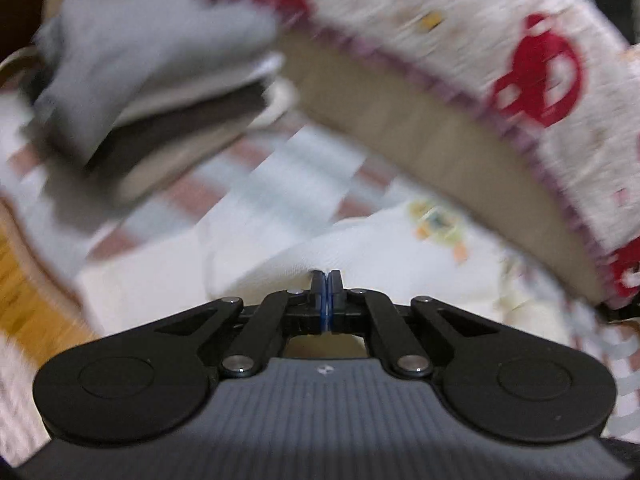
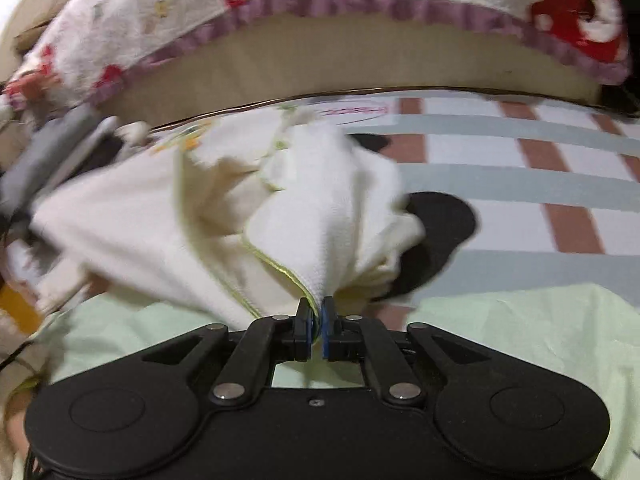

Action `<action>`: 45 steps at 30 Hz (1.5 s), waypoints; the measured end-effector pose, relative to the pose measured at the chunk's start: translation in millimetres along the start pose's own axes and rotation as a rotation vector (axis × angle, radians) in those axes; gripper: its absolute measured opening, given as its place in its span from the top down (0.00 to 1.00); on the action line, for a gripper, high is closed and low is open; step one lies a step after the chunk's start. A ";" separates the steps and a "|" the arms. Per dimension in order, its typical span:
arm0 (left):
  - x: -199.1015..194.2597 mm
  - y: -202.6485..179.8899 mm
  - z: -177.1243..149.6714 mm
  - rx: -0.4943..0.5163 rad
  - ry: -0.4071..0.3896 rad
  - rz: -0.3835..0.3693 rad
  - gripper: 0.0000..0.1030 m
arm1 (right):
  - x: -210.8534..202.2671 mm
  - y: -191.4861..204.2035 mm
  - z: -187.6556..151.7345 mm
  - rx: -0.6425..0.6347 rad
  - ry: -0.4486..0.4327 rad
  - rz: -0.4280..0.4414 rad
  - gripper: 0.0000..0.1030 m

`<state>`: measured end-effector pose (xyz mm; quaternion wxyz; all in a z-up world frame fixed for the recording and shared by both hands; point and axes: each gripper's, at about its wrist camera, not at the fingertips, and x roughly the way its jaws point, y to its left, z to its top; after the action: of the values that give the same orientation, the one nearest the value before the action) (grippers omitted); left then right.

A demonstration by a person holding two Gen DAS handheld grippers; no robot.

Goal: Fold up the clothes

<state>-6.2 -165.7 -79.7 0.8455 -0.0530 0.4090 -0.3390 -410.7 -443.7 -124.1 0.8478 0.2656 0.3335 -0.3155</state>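
the white cloth (image 2: 224, 216) hangs bunched over the striped sheet (image 2: 520, 184), its yellow-trimmed edge pinched between the nearly closed jaws of the right gripper (image 2: 317, 320). the left gripper (image 1: 327, 280), jaws fully together, grips another fold. a stack of clothes (image 1: 152, 80) sits beyond.

A striped bed sheet under a patterned blanket edge

The striped sheet (image 2: 500, 184), white with grey and brown bands, lies below a beige padded ledge (image 2: 360, 64). Over that ledge hangs a cream blanket (image 2: 168, 12) with red prints and purple trim.
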 end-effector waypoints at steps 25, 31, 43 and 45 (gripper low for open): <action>35.1 18.6 -18.8 0.001 0.119 0.021 0.98 | 57.6 148.0 33.3 -0.405 0.314 0.696 0.91; 56.4 44.1 -25.5 -0.153 0.252 0.055 0.92 | 50.5 117.4 8.8 -0.207 0.413 0.643 0.93; 102.6 65.2 4.7 -0.359 0.267 0.183 0.38 | 82.7 60.9 -27.0 -0.047 0.452 0.379 0.93; 114.3 58.3 7.4 -0.315 0.243 0.179 0.37 | 79.0 64.0 -28.4 -0.071 0.438 0.370 0.92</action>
<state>79.9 -193.0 -171.2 0.7981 -0.1065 0.5589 -0.1984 -330.7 -411.1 -184.7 0.8074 0.3539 0.4655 -0.0789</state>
